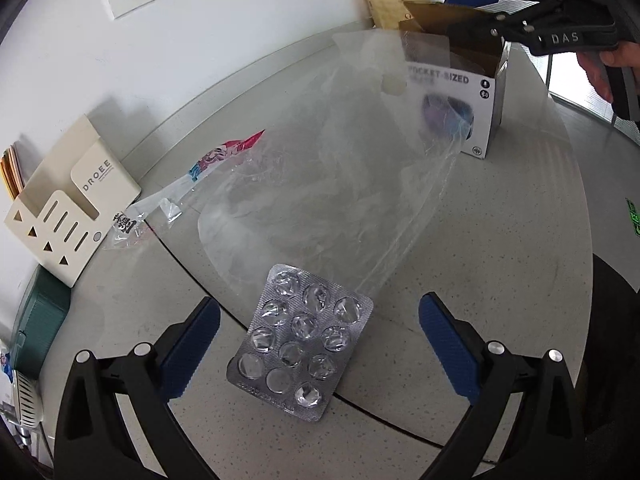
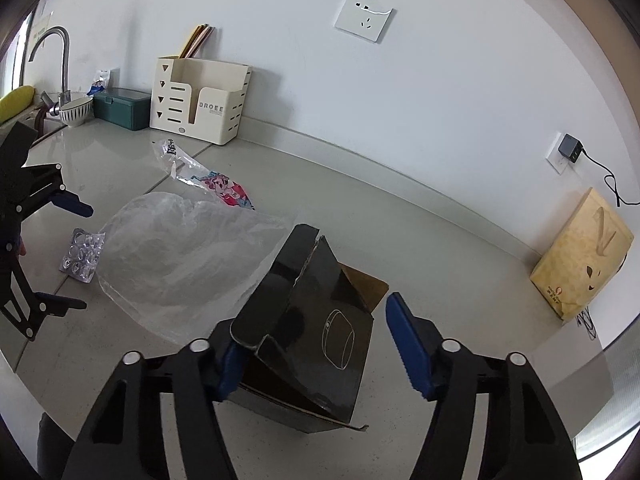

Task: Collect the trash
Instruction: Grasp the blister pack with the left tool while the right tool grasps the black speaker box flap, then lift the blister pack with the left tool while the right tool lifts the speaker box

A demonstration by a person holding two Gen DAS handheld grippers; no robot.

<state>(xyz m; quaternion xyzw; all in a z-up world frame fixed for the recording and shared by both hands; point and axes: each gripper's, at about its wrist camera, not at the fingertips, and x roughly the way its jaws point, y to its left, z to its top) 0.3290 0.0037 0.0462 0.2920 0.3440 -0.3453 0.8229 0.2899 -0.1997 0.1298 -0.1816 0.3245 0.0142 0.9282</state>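
A pale grey speckled countertop (image 1: 500, 240) meets a plain white wall (image 2: 440, 80) carrying a white socket (image 2: 363, 17), with a cream slotted organiser (image 2: 200, 100), a green box (image 2: 122, 107) and a curved steel tap (image 2: 60, 60) standing along its back edge.

The grey table (image 1: 500, 240) carries a blister pack (image 1: 300, 344) nearest, a clear bag (image 1: 328, 184), a wrapper (image 1: 192, 184) left, and a box (image 1: 476, 92) far right.

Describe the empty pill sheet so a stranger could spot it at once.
On the grey counter, find the big clear plastic bag lying in the middle. At its near edge lies the pill sheet, flat and silver. Only it has rows of round, crushed bubbles.
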